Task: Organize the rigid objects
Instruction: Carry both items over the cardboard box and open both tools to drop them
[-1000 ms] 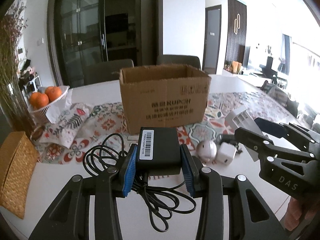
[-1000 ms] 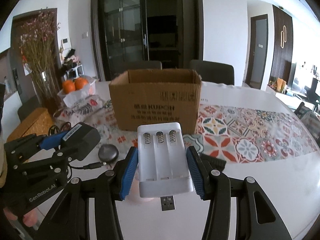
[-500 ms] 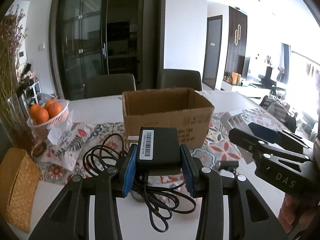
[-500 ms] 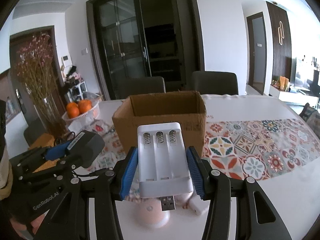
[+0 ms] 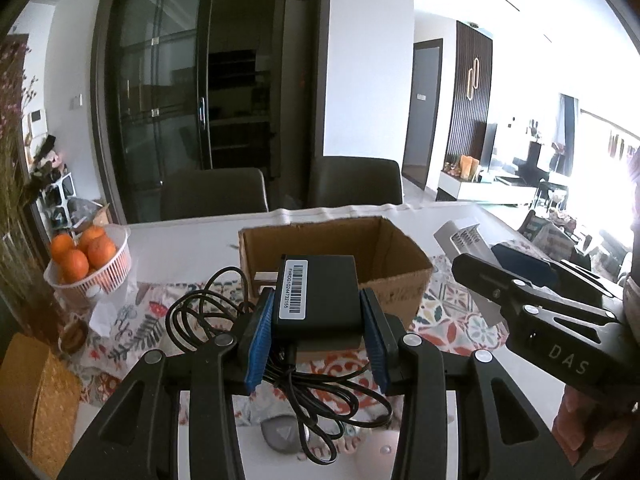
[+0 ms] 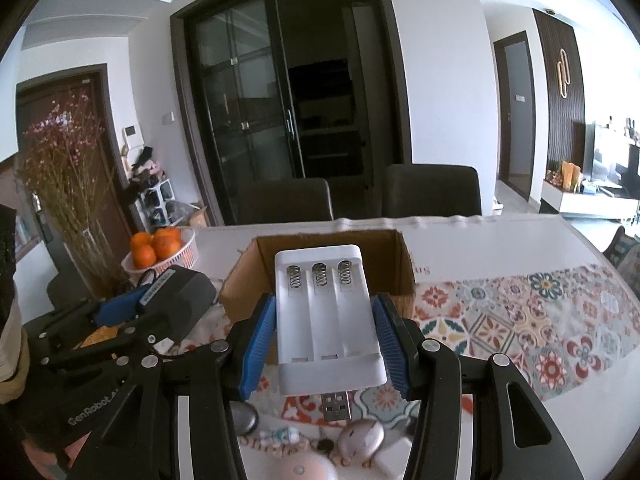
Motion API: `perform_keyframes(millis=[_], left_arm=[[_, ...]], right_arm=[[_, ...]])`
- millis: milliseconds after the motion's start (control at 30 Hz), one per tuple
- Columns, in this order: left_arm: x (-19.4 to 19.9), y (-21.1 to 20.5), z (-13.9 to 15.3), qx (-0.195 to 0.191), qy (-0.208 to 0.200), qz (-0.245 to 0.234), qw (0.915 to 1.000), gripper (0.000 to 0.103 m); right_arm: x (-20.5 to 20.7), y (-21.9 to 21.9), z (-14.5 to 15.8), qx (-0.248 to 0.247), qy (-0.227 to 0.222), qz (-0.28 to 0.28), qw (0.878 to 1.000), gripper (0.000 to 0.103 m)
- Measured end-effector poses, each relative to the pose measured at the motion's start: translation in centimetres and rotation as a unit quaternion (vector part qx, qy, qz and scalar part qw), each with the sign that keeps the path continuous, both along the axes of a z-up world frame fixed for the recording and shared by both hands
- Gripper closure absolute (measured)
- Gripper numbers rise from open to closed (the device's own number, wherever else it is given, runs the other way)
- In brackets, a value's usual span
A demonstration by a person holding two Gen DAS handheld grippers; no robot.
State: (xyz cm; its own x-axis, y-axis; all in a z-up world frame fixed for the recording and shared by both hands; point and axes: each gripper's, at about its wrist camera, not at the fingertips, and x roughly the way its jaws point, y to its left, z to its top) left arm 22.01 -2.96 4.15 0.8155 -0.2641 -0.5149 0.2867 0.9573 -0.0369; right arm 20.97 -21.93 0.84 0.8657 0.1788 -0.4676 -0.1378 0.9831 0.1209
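carry step: left hand-held gripper [image 5: 316,344] clamped on black power adapter [image 5: 317,294], right hand-held gripper [image 6: 326,346] clamped on white battery charger [image 6: 328,320], both aloft before open cardboard box [image 6: 332,240]; next, likely advance over rim, release inside.

Left gripper [image 5: 316,316] grips black adapter [image 5: 316,296], apparently above box [image 5: 400,264].

fruit basket [image 5: 105,276] left of cardboard box [image 5: 396,268]
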Motion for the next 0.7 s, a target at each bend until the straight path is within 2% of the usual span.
perform_keyframes(millis=[367, 533, 700], left_arm=[[4.6, -0.8, 1.6, 0.004, 0.011, -0.008, 0.9999, 0.062], [7.3, -1.3, 1.8, -0.007, 0.035, -0.015, 0.9993, 0.062], [10.5, -1.6, 1.8, 0.005, 0.044, -0.005, 0.999, 0.062]], right_arm=[[4.1, -0.1, 1.7, -0.004, 0.011, 0.005, 1.0, 0.052], [7.1, -0.6, 1.7, 0.01, 0.043, 0.009, 0.999, 0.052], [10.5, -1.2, 1.1, 0.026, 0.082, 0.015, 0.996, 0.052]])
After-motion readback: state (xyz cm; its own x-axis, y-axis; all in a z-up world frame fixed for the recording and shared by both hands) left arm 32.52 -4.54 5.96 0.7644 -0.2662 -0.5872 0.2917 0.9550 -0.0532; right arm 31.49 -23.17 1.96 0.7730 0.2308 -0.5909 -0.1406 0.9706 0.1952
